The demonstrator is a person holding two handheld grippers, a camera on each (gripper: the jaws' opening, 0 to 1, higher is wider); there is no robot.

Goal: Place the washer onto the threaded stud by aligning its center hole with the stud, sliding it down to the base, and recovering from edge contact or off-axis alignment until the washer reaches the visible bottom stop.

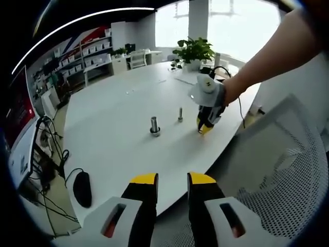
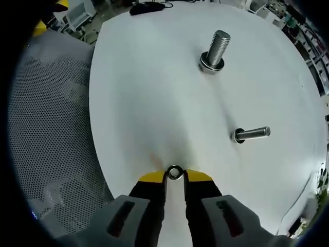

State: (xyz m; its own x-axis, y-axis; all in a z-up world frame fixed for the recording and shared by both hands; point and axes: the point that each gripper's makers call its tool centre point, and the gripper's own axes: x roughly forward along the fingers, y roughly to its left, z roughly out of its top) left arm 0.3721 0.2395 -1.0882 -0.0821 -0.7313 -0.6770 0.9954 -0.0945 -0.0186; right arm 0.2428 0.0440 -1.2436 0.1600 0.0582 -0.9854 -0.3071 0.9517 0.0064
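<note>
While the right gripper [image 2: 175,176] pinches the washer [image 2: 175,172] near the worktop [image 2: 154,92] edge, lift it level. Centre its hole over the slimmer threaded stud [image 2: 250,134]. The left gripper [image 1: 172,181] hangs released off the edge.

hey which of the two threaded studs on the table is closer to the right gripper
The thinner stud. In the right gripper view it stands nearer the right gripper, which pinches the washer. The thicker stud, with a ring at its base, stands farther off across the white table.

Washer [image 2: 175,172] apart from stud [image 2: 252,134]

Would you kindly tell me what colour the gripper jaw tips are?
Yellow, over black; clearest in the right gripper view on the hand-held gripper.
</note>
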